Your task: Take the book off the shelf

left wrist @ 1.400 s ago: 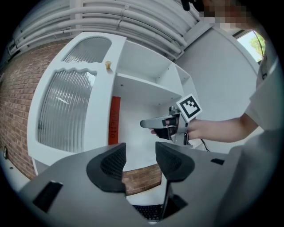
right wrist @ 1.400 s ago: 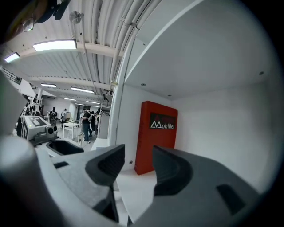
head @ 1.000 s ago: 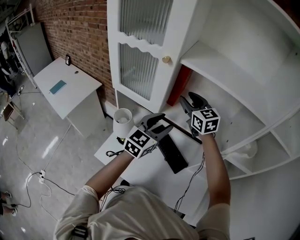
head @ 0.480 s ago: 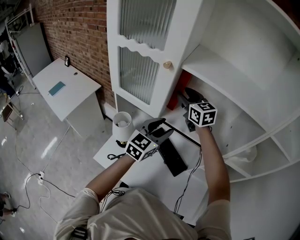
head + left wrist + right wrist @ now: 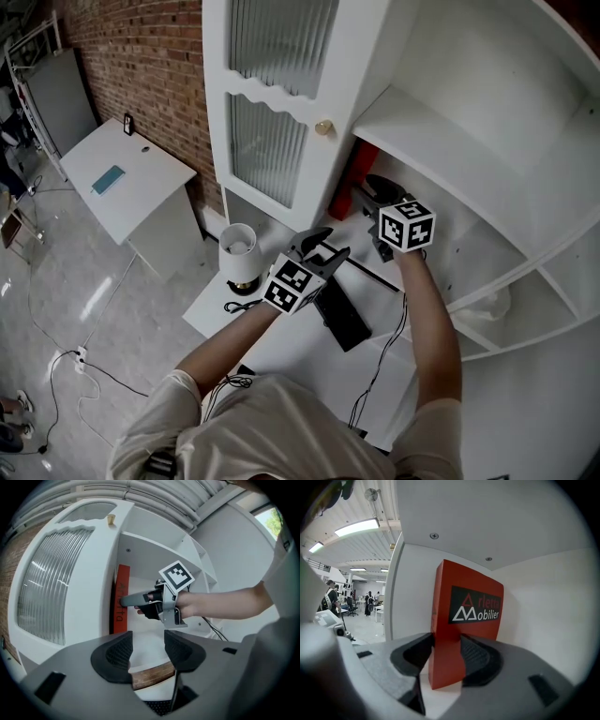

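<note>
Moved nearer the cabinet: left gripper, jaws apart, empty, over the desk. Right gripper clamps the red book, upright at the shelf's left end beside the side wall; bare board runs rightward.

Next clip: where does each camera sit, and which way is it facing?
Head view: on the person's head, looking steeply down at the white cabinet; shows left forearm, right forearm, left hand-held gripper, right hand-held gripper.
Left gripper view: on the left hand-held gripper, facing into the cabinet; its open jaws, the right forearm.
Right gripper view: on the right hand-held gripper, facing the red book between its jaws.
Shared: all three show the red book.
</note>
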`<state>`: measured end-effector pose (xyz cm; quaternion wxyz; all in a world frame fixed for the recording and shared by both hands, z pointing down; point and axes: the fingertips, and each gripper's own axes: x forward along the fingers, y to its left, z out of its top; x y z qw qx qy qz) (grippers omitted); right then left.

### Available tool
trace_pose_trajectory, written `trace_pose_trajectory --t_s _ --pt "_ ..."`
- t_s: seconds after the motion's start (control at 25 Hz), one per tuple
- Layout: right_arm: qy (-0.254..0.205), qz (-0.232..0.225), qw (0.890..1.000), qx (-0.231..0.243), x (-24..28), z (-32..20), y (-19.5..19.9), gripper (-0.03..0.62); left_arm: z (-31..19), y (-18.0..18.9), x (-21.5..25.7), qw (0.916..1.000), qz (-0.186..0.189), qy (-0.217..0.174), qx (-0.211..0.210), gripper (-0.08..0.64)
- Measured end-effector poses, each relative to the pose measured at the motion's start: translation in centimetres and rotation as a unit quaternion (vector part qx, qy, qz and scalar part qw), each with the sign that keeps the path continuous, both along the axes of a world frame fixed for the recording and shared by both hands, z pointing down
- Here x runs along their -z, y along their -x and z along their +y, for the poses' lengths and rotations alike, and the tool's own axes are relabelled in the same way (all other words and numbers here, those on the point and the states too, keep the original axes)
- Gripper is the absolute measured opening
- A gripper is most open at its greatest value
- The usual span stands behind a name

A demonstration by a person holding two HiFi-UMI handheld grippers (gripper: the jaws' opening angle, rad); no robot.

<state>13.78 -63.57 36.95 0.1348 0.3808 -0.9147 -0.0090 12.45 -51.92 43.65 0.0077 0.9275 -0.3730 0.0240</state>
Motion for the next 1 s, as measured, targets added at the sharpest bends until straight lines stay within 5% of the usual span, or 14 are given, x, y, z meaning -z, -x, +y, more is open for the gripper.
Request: trace_pose_trajectory --t_s 1.0 --pt "0.011 -0.016 1.0 0.024 -0.3 1.2 -4.3 0.183 -7.6 -4.8 2.1 0.9962 -0.016 -0.014 0.085 0.259"
